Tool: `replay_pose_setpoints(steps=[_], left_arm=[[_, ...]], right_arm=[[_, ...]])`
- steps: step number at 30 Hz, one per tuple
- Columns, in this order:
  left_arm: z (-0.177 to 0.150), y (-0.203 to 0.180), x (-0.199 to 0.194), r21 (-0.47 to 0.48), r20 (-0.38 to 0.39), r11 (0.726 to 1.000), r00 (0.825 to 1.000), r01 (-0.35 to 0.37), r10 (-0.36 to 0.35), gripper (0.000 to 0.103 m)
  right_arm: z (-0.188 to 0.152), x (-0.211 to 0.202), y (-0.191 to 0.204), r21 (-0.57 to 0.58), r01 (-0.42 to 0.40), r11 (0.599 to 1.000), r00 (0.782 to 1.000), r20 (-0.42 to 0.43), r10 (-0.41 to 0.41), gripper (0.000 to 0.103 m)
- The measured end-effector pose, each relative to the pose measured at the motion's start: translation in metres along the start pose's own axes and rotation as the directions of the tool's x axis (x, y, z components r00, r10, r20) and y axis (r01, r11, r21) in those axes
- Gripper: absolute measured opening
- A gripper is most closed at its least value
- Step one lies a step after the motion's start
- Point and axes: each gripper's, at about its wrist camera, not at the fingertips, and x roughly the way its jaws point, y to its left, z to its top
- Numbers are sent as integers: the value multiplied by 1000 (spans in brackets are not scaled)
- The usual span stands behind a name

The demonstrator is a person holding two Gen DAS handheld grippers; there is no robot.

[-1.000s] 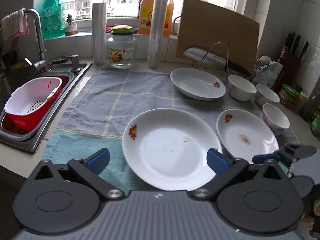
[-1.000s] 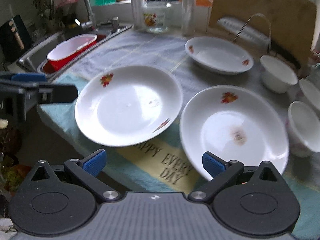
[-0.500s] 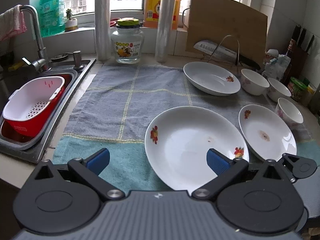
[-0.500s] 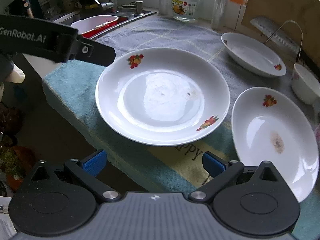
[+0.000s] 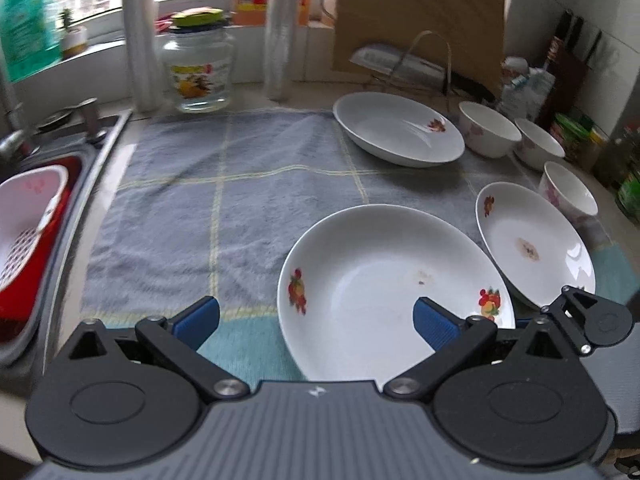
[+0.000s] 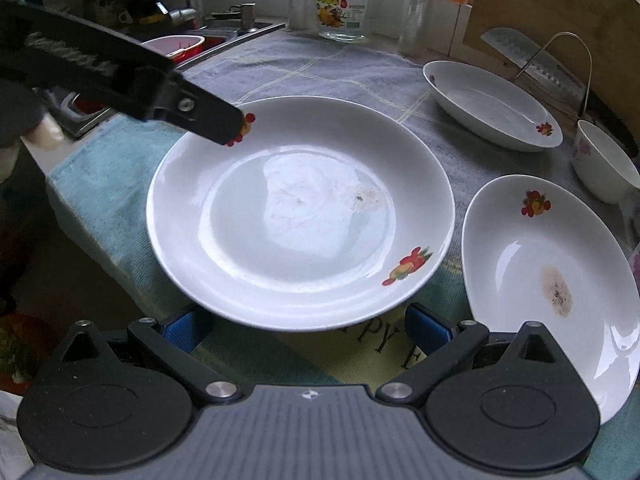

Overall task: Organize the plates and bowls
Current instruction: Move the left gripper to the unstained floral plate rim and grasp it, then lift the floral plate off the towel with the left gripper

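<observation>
A large white plate [image 5: 392, 292] [image 6: 300, 212] with fruit prints lies on the towel's near edge. My left gripper [image 5: 316, 320] is open at its left rim, with one finger [image 6: 200, 114] reaching over the rim; I cannot tell if it touches. My right gripper [image 6: 306, 330] is open at the plate's near edge, nothing between its pads, and it also shows low on the right [image 5: 588, 316]. A smaller stained plate [image 5: 532, 248] [image 6: 548, 276] lies to the right. A third plate [image 5: 400, 136] [image 6: 492, 104] sits farther back, beside several small bowls [image 5: 486, 128].
A grey-blue towel [image 5: 240, 200] covers the counter. The sink at left holds a red and white strainer basket [image 5: 28, 220]. A glass jar [image 5: 198, 76], plastic rolls and a wooden board [image 5: 416, 20] with a wire rack line the back. Jars and a knife block stand far right.
Both grippers have moved in on the large plate. The left gripper's finger now reaches over its far-left rim in the right wrist view. The dishes have not moved.
</observation>
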Motion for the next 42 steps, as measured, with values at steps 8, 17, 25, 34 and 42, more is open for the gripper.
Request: replay_pose_setpoints(steps=[8,17,25,34,42], left_arm=[[31,-4,38,143,-58,984,993,110,-103,101],[53,-8,74,263,-161,932,964,250,-213,91],[60,-10,86,318,-243,881,929,349,-280,76],[66,-7,95,334,-291,853,905,401,-311,73],[66,-6,94,349,-294,843,902,410,-317,72]], right_arm=[[-2,1,2,22,16,1000,999,27,-17,103],[-7,0,1,23,16,1000,997,77,-18,103],[-5,1,2,25,18,1000,996,83,-20,103],[-4,2,4,8,6,1000,995,96,-7,103],[0,3,8,5,11,1000,996,91,-11,103]])
